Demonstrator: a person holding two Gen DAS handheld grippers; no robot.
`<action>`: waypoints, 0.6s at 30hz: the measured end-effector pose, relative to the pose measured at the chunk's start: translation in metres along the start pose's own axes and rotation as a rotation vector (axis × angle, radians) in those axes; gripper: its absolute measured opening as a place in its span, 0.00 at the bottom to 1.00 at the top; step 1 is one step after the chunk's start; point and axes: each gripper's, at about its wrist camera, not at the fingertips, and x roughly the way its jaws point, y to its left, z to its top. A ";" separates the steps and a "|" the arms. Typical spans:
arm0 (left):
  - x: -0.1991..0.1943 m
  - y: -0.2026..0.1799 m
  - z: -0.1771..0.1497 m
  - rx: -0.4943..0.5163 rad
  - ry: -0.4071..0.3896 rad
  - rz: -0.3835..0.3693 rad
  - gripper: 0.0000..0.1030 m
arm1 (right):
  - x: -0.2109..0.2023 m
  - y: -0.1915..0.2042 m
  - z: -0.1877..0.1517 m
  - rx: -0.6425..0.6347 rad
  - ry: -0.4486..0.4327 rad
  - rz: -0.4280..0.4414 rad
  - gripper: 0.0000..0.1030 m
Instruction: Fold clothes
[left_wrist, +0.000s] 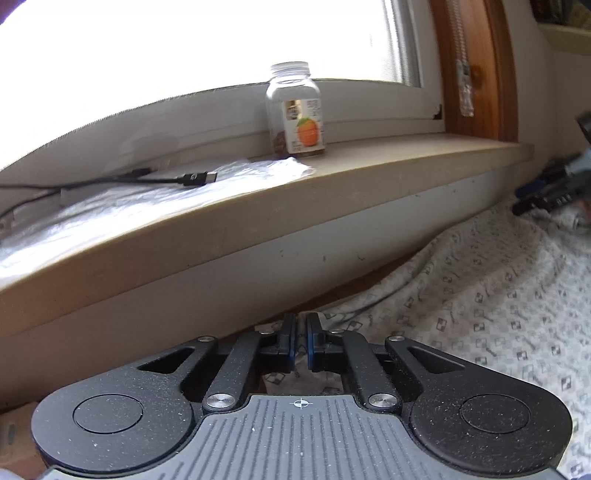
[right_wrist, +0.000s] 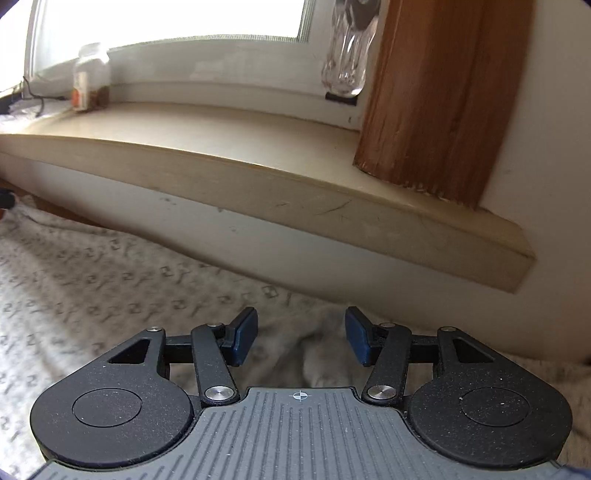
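A pale garment (left_wrist: 480, 302) printed with small dark squares lies spread below the window sill. In the left wrist view my left gripper (left_wrist: 299, 334) is at its near edge by the wall, jaws closed together with a thin strip of the fabric pinched between the blue pads. At the far right of that view the right gripper (left_wrist: 546, 188) shows as a dark blur over the cloth. In the right wrist view the garment (right_wrist: 110, 295) fills the lower left. My right gripper (right_wrist: 301, 338) stands half open over a raised fold, and its pads are clear of the fabric.
A beige window sill (left_wrist: 332, 192) juts out over the garment's far edge. On it stand a clear jar with an orange label (left_wrist: 295, 110), a black cable (left_wrist: 147, 179) and crinkled plastic film. A wooden frame (right_wrist: 436, 96) and a glass bottle (right_wrist: 347, 48) are at the right.
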 end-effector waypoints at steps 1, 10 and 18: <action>-0.002 -0.002 -0.001 0.008 0.000 -0.001 0.04 | 0.006 -0.002 0.001 0.005 0.014 -0.004 0.52; -0.031 -0.009 0.002 0.009 -0.088 -0.027 0.03 | 0.008 -0.018 -0.003 0.053 0.015 0.033 0.11; -0.081 -0.031 0.002 0.029 -0.172 -0.073 0.03 | -0.055 -0.025 -0.012 0.067 -0.128 -0.014 0.03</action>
